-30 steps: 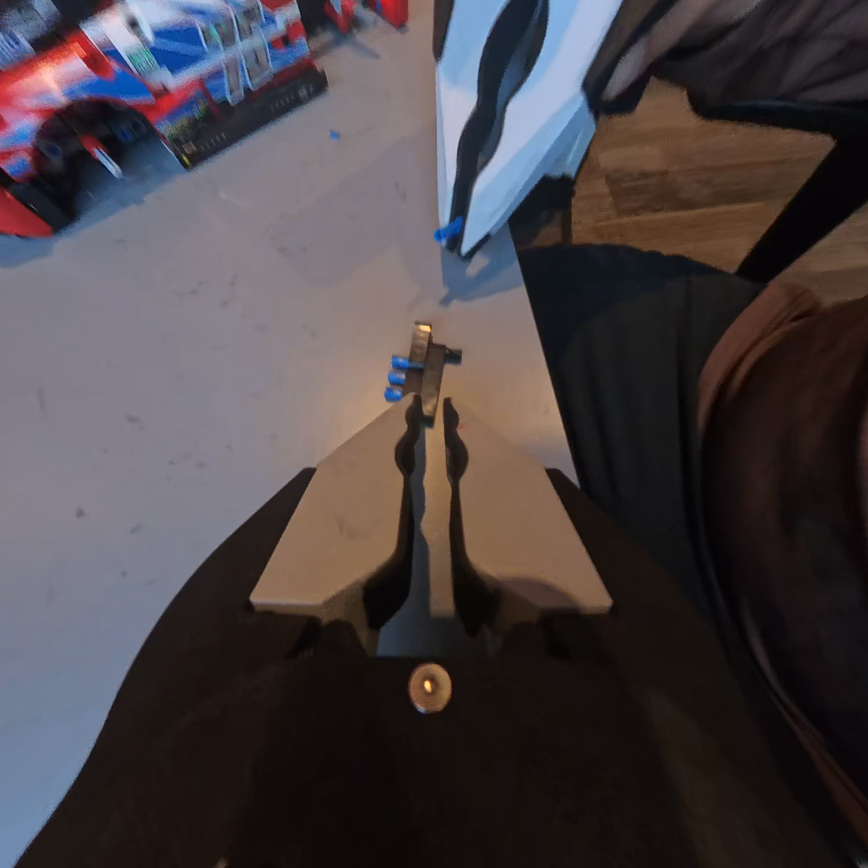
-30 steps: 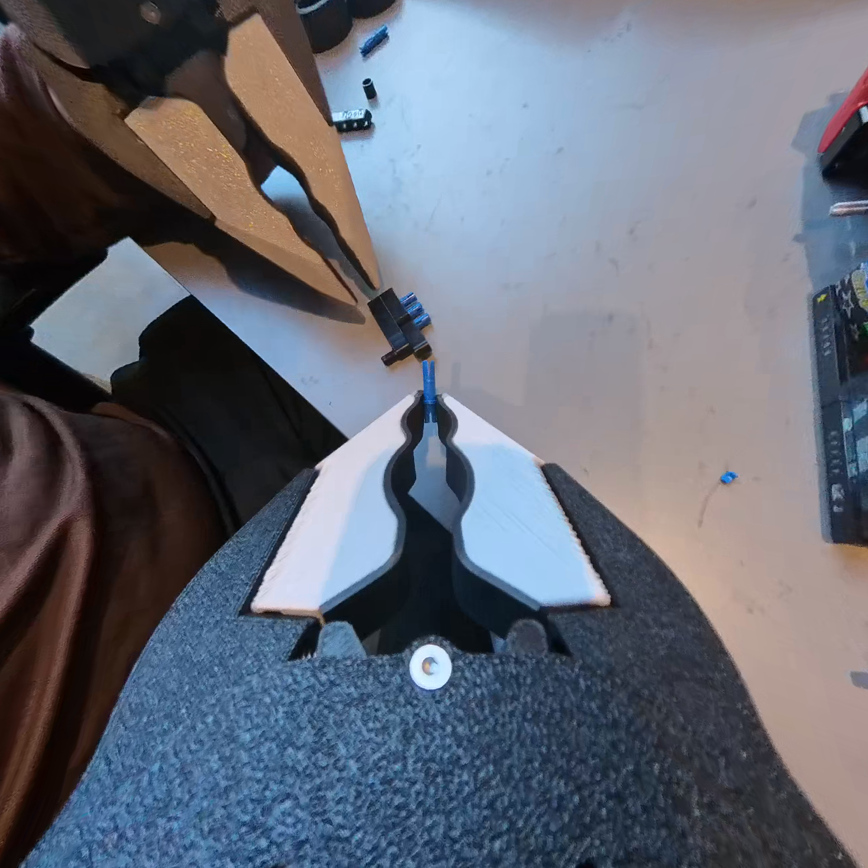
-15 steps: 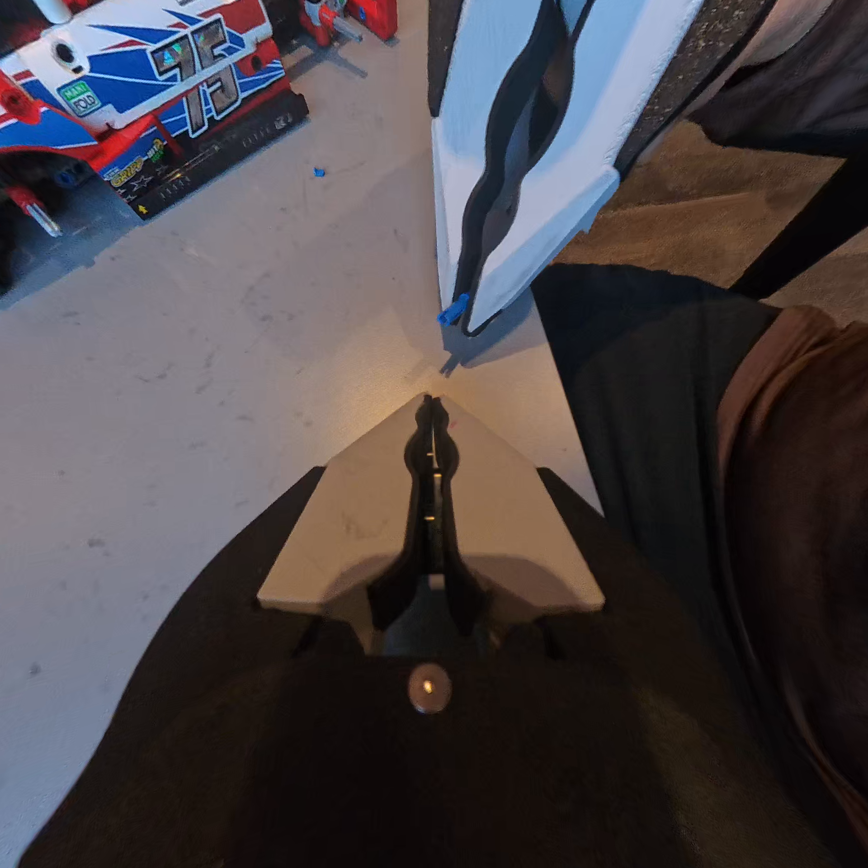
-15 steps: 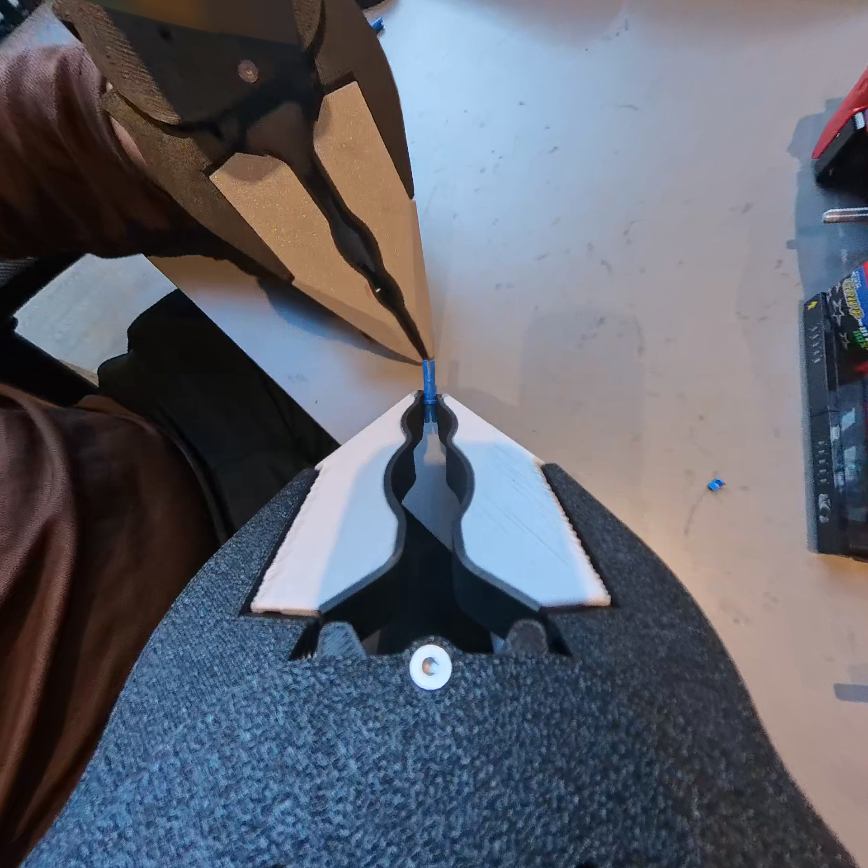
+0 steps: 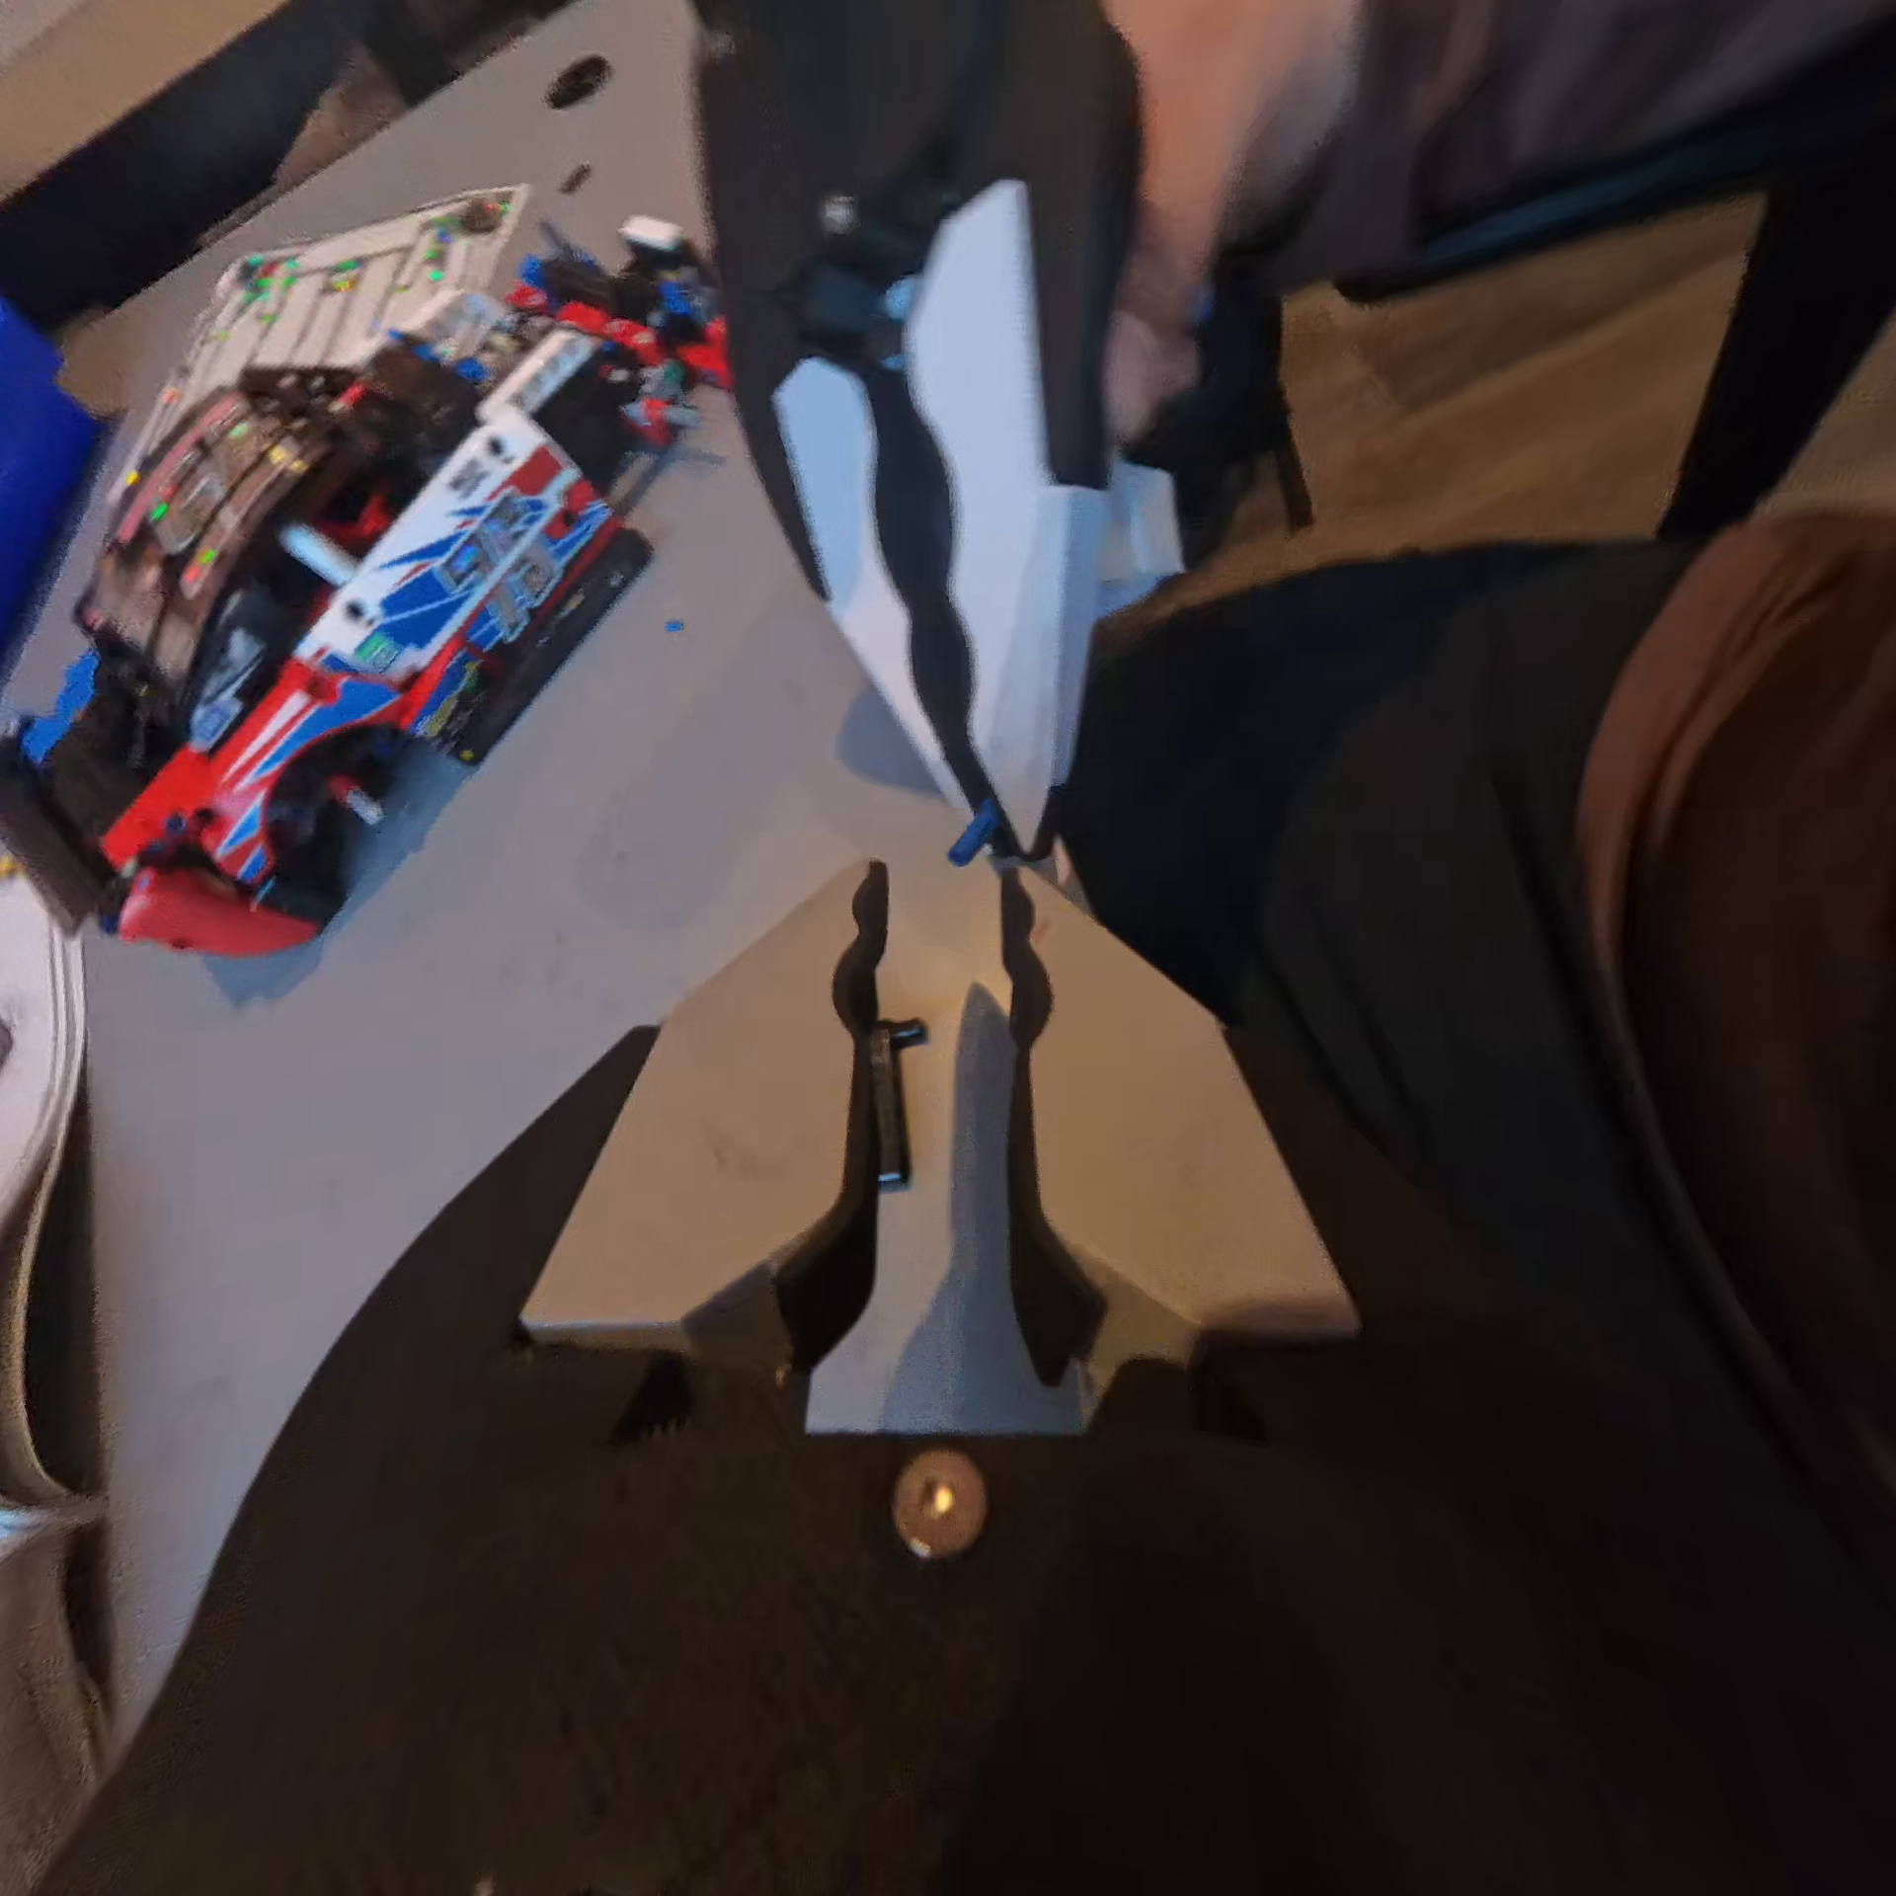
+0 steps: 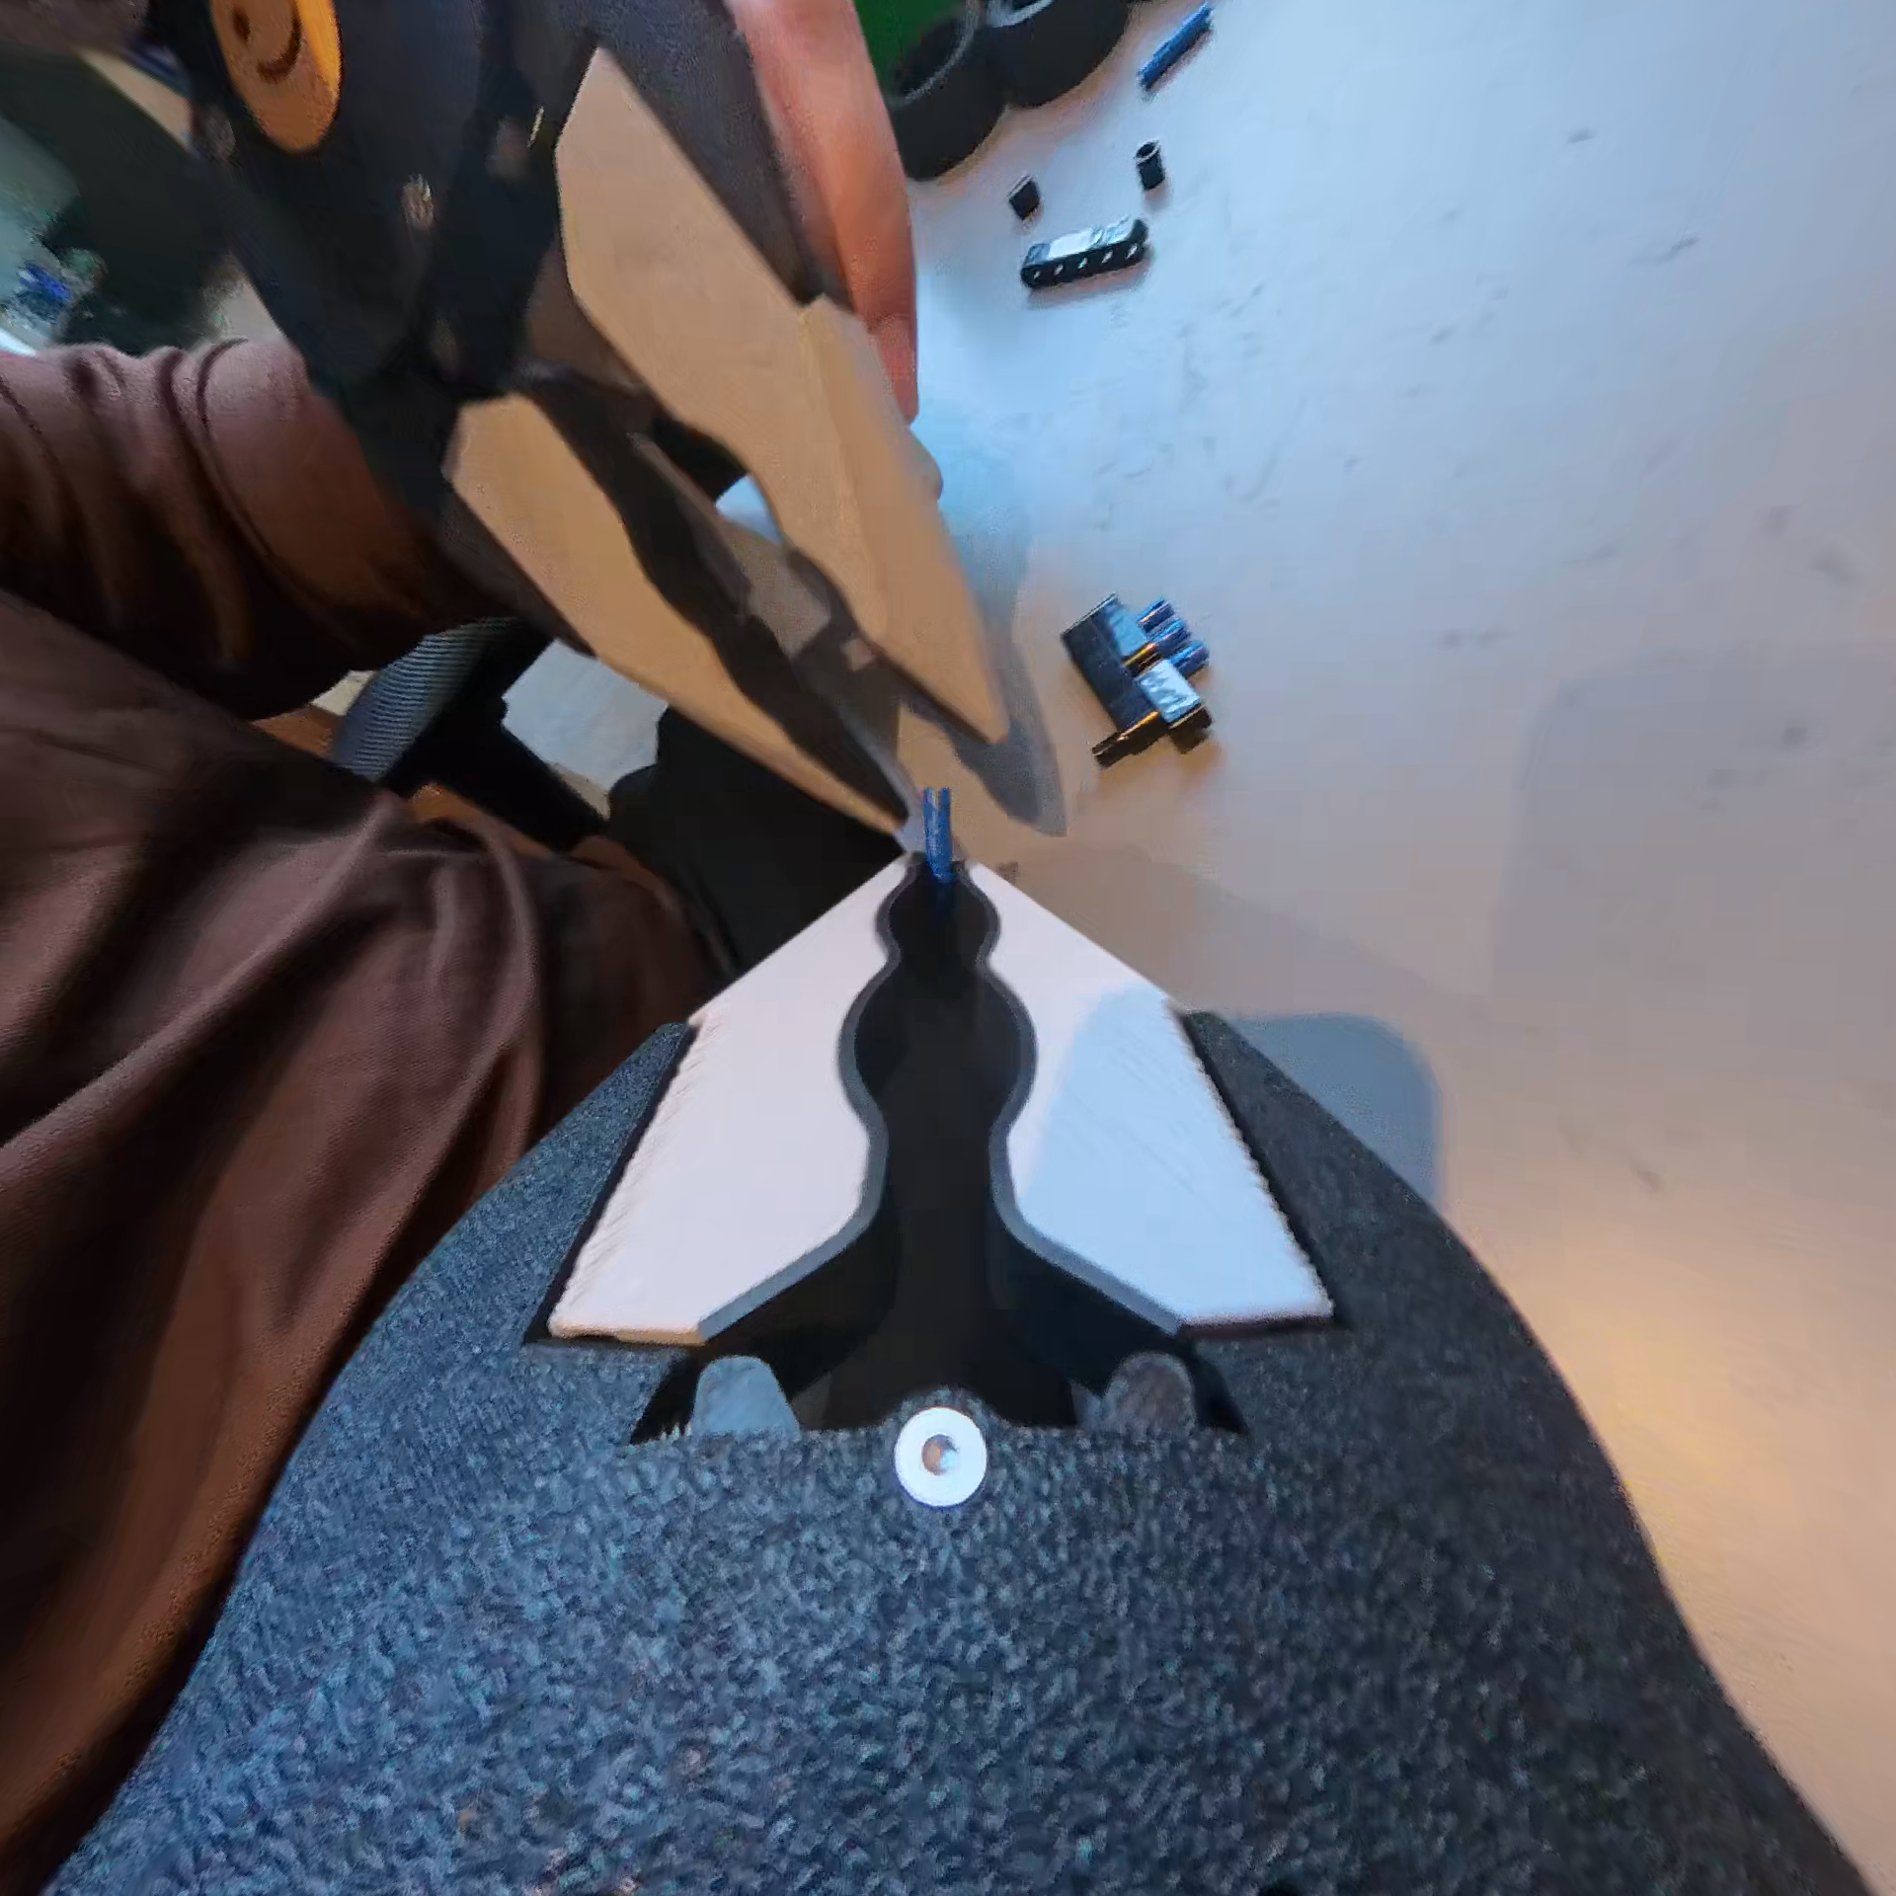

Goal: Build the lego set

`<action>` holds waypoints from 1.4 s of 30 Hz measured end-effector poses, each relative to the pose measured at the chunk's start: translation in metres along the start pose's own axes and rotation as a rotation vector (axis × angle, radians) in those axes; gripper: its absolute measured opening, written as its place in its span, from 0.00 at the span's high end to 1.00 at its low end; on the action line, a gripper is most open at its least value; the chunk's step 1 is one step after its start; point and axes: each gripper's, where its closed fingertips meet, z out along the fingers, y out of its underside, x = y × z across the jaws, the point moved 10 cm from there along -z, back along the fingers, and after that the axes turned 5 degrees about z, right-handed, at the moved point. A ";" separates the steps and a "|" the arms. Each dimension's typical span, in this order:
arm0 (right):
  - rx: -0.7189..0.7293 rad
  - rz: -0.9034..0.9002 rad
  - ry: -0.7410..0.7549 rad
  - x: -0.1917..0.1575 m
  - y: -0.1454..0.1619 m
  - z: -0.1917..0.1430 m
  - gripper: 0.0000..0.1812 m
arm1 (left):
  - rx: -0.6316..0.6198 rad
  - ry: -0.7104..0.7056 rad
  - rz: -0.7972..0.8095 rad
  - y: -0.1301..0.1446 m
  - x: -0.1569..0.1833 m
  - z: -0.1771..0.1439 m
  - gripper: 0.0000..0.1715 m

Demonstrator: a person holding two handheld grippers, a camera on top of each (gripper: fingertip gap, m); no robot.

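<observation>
My left gripper is open, its tan fingers spread, and it hovers over the table edge. A black beam with blue pins lies loose on the grey table just beyond it, and shows through the finger gap in the left wrist view. My right gripper is shut on a small blue pin that sticks out of its white fingertips. The pin tip almost meets the left gripper. The right gripper and its pin also show in the left wrist view.
A red, white and blue race car model stands at the far left with a pile of loose parts behind it. A black beam, small black bushes and tyres lie farther back. The person's lap and brown sleeve are at the table edge.
My left gripper was shut on the black beam and has opened; the beam now lies on the table. Both grippers have tilted. The right gripper still holds the blue pin.
</observation>
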 end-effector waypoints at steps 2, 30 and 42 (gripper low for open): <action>-0.010 0.020 -0.026 -0.002 0.002 0.003 0.97 | -0.016 0.015 0.082 -0.005 0.009 0.003 0.89; 0.106 0.001 -0.090 0.012 -0.005 -0.007 0.98 | 0.141 -0.075 0.131 0.016 -0.005 0.003 0.95; 0.225 -0.097 0.122 0.026 -0.014 -0.011 0.98 | 0.254 -0.216 -0.067 0.032 -0.029 0.000 0.95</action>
